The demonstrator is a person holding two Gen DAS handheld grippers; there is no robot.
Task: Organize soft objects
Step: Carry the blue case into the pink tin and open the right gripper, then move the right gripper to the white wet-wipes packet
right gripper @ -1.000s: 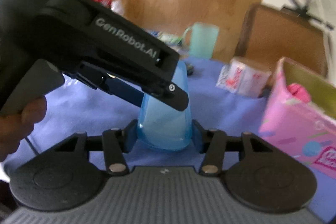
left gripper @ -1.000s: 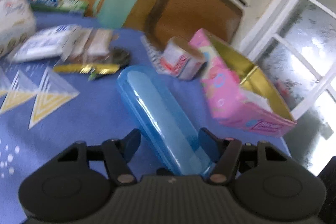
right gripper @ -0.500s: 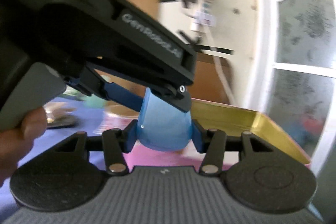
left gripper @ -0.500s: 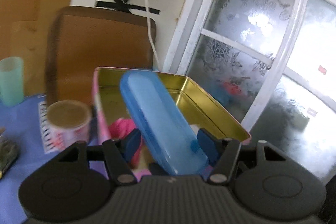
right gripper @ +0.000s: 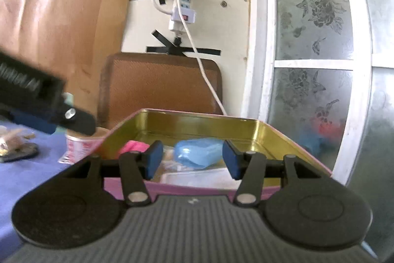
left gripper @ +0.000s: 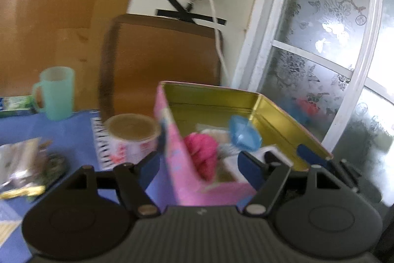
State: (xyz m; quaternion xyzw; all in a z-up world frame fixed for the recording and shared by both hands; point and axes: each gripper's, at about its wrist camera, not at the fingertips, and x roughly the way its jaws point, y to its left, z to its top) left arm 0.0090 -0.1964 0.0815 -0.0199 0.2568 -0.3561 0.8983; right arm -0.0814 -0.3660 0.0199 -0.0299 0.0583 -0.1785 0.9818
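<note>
- The blue case [left gripper: 242, 133] is motion-blurred, its lower part hidden inside the pink tin [left gripper: 182, 179].
- The wrappers [left gripper: 22, 164] at the left are smeared beyond reading.

open tin [right gripper: 204, 121] crowded with items; paper cup [left gripper: 131, 132] hugs its left wall.

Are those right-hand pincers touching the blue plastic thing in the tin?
Apart. In the right wrist view, the right gripper is open, with gaps between each pad and the blue case lying in the pink tin.
</note>
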